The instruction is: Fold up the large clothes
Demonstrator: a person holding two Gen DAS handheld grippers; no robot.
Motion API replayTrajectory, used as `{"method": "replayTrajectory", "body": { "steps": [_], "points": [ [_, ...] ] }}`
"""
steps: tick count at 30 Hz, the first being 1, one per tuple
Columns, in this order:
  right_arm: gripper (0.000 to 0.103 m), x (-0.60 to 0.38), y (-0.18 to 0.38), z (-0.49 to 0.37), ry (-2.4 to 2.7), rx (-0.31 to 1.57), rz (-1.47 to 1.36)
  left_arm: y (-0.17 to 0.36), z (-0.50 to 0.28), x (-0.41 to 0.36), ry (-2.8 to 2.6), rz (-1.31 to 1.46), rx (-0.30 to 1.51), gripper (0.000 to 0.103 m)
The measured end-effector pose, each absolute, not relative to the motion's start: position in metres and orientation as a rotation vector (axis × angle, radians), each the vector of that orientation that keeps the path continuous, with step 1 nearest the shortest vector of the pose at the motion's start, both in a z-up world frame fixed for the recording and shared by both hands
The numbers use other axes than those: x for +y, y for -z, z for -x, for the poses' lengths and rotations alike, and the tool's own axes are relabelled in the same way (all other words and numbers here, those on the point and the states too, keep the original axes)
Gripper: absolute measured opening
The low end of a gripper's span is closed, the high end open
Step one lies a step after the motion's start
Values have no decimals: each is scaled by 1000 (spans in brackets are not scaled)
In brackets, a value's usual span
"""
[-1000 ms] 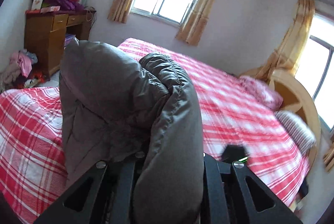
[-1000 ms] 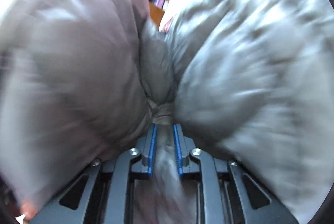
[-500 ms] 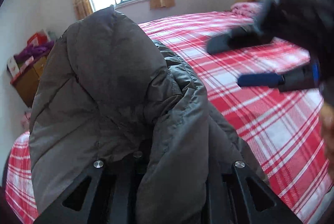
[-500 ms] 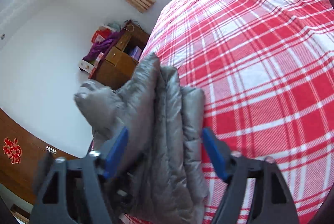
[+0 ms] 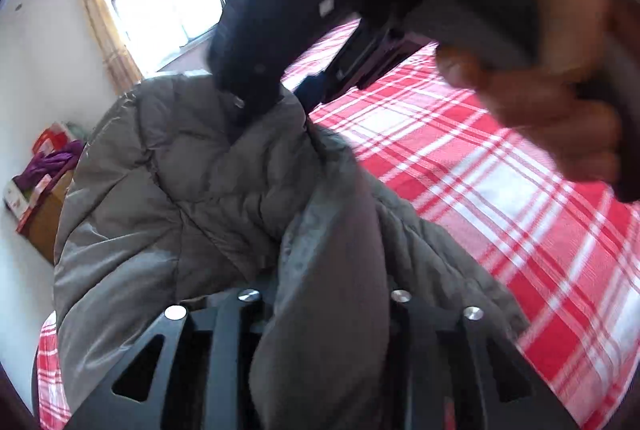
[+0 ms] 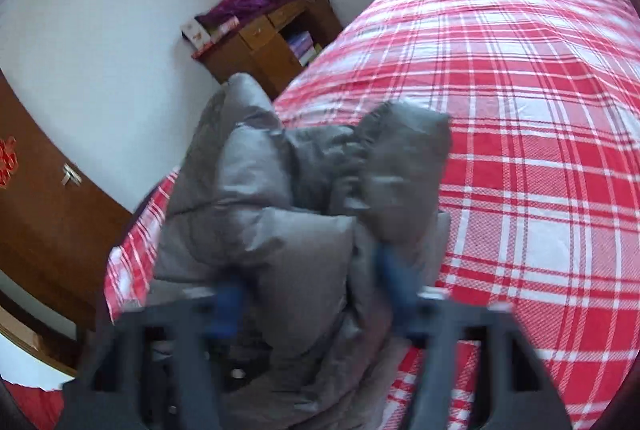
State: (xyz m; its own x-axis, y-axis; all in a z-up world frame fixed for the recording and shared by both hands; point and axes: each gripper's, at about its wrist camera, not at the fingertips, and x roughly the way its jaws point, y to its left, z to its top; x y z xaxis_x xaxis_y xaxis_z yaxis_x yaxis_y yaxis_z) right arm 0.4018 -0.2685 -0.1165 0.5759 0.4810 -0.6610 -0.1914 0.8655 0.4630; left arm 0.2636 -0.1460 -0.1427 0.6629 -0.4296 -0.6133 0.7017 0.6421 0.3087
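A bulky grey puffer jacket [image 5: 192,189] lies bunched on the near corner of the red plaid bed [image 5: 480,189]. My left gripper [image 5: 320,294] has a thick fold of it filling the gap between its fingers, which hides the pads; its jaws are opening. My right gripper [image 5: 276,97] reaches in from above, held by a hand [image 5: 560,117], and its tips touch the jacket's top edge. In the right wrist view the right gripper [image 6: 312,294] has its blue pads [image 6: 396,286] wide apart around a bulge of the jacket [image 6: 260,189]; its jaws are closing and blurred.
The plaid bed [image 6: 520,109] stretches away to the right. A wooden desk [image 6: 260,45] piled with boxes and purple cloth stands by the wall past the bed's corner. A brown wooden door [image 6: 40,209] is on the left. A curtained window [image 5: 160,1] is on the far wall.
The jacket came down onto the bed corner in my left gripper. My right gripper let go of its pinch, opened wide, and moved over the jacket's top around a new fold.
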Motion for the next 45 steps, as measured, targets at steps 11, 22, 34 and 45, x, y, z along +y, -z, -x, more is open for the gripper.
{"method": "replayTrajectory", "body": {
  "steps": [11, 22, 34, 45],
  "points": [
    [23, -307, 170, -400, -317, 934, -644, 68, -217, -41, 781, -421, 448, 64],
    [23, -323, 195, -379, -337, 899, -786, 4, -352, 53, 541, 254, 484, 79],
    [23, -328, 203, -366, -337, 866, -823, 100, -377, -64, 431, 53, 761, 80],
    [30, -340, 200, -360, -325, 887, -822, 134, -359, -90, 309, -113, 657, 87]
  ]
}}
